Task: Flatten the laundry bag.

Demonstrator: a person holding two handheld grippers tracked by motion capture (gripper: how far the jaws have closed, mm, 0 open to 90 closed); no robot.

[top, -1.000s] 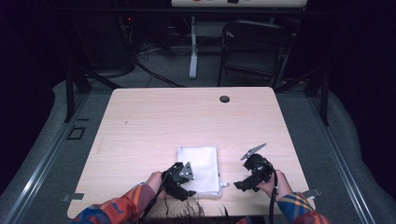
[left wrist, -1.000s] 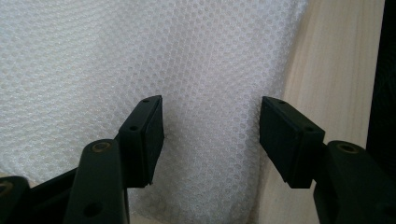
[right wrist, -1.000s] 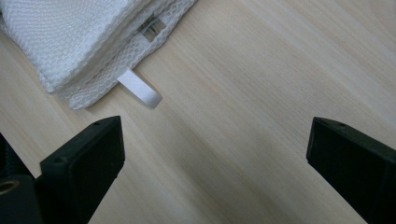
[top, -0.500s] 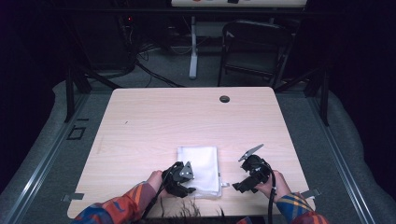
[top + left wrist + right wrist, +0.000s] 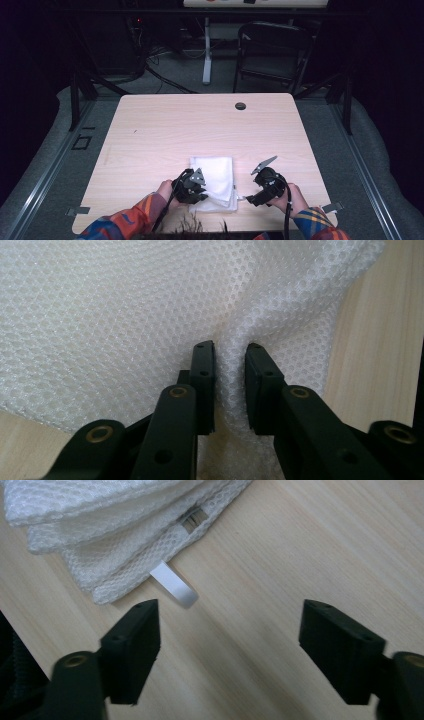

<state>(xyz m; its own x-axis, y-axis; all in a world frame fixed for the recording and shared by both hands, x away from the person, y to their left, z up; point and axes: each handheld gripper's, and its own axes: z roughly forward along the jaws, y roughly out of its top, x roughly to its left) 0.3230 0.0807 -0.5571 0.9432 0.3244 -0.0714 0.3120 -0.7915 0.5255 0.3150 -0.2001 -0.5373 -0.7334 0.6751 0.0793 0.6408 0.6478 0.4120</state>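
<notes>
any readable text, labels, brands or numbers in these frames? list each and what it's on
None readable.
White tab on the folded white mesh cloth: blank on the side shown in the right gripper view.
Board at the top edge of the high view: coloured marks, too small and cut off to read.
Grippers and table: no lettering visible.

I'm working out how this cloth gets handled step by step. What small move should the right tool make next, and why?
Probably ease the right tool forward and close on the near corner of the white mesh cloth. Its jaws have just been closing but stand apart over bare table, just short of the cloth's small white tag. The left tool already pinches a fold, so a second grip seems needed.
</notes>
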